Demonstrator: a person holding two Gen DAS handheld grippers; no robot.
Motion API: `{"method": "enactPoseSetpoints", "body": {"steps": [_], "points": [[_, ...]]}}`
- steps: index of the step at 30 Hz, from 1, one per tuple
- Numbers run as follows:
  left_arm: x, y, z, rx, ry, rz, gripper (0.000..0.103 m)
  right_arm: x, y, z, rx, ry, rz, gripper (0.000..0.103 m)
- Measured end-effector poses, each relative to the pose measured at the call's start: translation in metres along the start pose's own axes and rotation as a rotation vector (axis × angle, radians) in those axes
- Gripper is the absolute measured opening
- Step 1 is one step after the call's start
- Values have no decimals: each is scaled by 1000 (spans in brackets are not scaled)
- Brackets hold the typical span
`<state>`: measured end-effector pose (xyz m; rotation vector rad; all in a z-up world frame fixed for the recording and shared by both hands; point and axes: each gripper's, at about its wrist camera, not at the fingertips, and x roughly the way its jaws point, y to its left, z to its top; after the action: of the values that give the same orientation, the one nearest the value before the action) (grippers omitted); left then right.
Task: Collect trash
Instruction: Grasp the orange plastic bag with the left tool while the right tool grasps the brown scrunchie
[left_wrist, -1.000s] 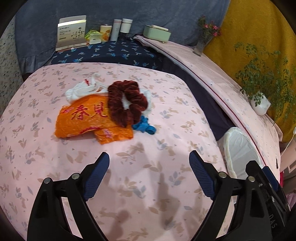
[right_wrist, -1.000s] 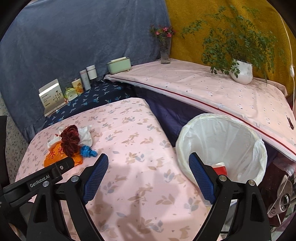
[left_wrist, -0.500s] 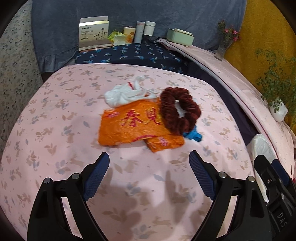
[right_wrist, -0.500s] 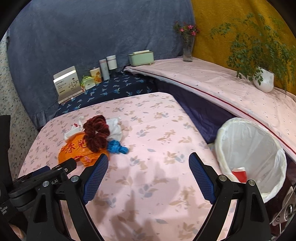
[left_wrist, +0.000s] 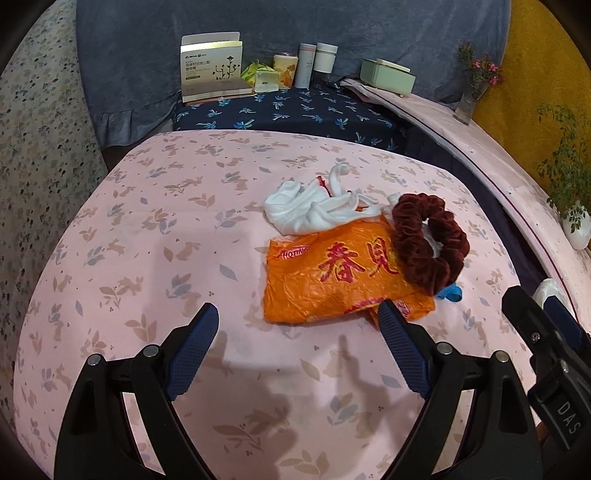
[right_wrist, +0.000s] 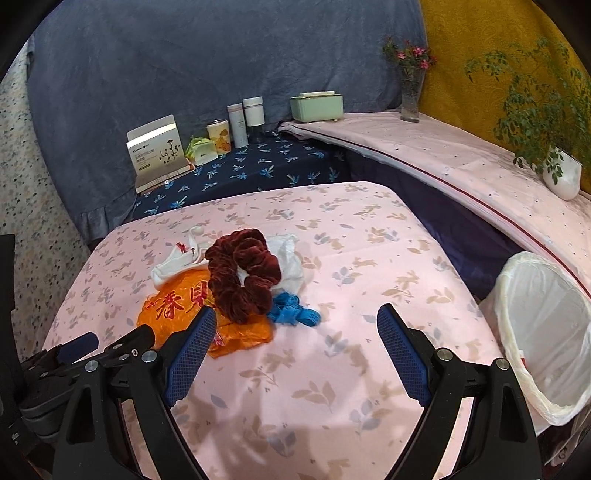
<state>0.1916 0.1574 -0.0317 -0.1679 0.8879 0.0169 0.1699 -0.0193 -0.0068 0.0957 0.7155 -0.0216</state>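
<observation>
Orange bag (left_wrist: 340, 280): thin crinkled glossy plastic, seen just ahead of left gripper (left_wrist: 299, 341) w/ matt black plastic arms, textured blue pads (left_wrist: 192, 343). Scrunchie (left_wrist: 428, 243): plush velvet-like cloth. Tablecloth (left_wrist: 155, 236): matt printed fabric.

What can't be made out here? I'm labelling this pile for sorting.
- White cloth: right wrist view, partly under the scrunchie.
- Blue scrap: left wrist view, mostly behind the scrunchie.
- Bin contents: right wrist view, cut off by the frame edge.
</observation>
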Motion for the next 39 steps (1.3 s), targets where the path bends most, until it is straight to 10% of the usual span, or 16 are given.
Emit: {"method": "enactPoseSetpoints", "body": {"steps": [14,22,26,39], "points": [[39,4,19,-20,62,-18,88,54,11,20,33,39,31,72],[61,-3,20,-13,102,-25,87,75,10,18,49,83,58,41],[64,-4,18,-34,127,-81,69,80,7,12,47,111,67,20],[38,-18,4,-15,123,-126,25,48,-21,-8,101,100,54,14]]}}
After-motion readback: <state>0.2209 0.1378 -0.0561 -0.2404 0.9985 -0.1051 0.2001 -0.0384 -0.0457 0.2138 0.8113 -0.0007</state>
